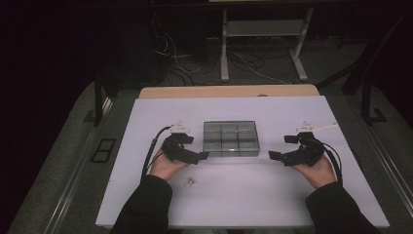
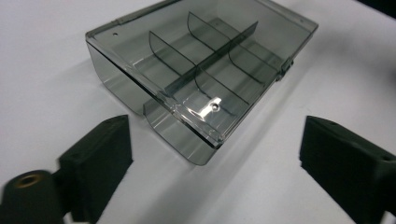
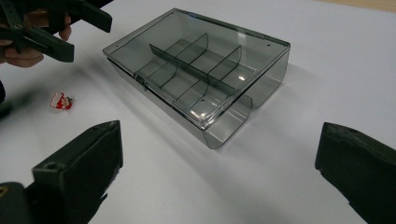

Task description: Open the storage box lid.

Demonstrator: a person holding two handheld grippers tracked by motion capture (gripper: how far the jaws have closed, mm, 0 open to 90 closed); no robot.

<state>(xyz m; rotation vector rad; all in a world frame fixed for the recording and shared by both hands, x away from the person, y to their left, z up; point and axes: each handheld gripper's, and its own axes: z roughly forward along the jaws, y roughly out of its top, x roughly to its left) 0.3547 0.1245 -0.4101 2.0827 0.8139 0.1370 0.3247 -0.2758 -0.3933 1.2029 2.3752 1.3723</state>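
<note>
From the high view, a smoke-grey compartment box [image 1: 231, 139] sits shut in the middle of the white worktop [image 1: 146, 117]. The left tool [image 1: 203, 155] is just off its near left corner and the right tool [image 1: 271, 155] off its near right corner, neither touching it. A tiny red-and-white piece [image 1: 189, 182] lies loose on the worktop beside the left hand [image 1: 164, 167] — easy to brush off with a sleeve or forearm, in my judgement.

In the left gripper view, the jaws of the left tool [image 2: 215, 154] stand wide apart with nothing between them, and the box [image 2: 201, 70] lies straight ahead. Through its clear lid the cross dividers show, and every compartment I can see looks empty. A small latch tab sits on the far edge. The smooth plastic wall could slip if it is pinched at a rounded corner, and the light box may skate across the worktop.

In the right gripper view, the right tool [image 3: 219, 168] is likewise spread open and empty. The box [image 3: 201, 70] is ahead, lid down, compartments bare. The small piece [image 3: 61, 101] lies well apart from it, near the other tool [image 3: 70, 35] — a one-sided prying attempt on the lid would likely tip the box.
</note>
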